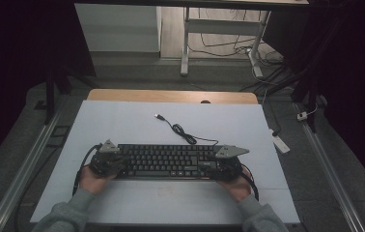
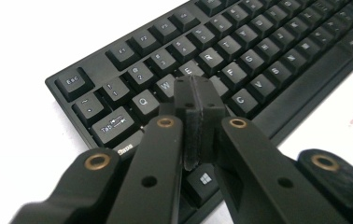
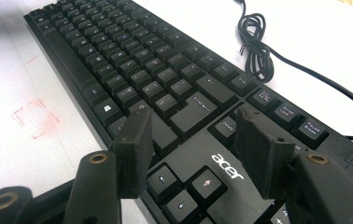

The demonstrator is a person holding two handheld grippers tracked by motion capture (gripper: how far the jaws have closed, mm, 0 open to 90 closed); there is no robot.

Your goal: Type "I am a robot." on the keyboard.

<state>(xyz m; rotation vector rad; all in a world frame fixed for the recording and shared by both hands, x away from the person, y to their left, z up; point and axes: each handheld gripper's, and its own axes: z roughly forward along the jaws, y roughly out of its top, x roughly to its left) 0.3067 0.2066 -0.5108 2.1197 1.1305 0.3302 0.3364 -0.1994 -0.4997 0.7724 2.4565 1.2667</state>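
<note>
The left tongs [image 2: 195, 100] are pressed together, empty, over the keyboard [image 1: 171, 161]. The right tongs [image 3: 195, 140] stand apart above its arrow keys [image 3: 184, 186].

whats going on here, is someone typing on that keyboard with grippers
A person at a white table holds a two-jaw gripper in each hand over a black Acer computer keyboard. The left gripper is shut, its joined tips over the letter keys near W and E; whether they touch a key is unclear. The right gripper is open, its jaws hanging above the Enter and arrow-key area with nothing between them. The keyboard's black USB cable lies loose and unplugged on the table behind it.
</note>
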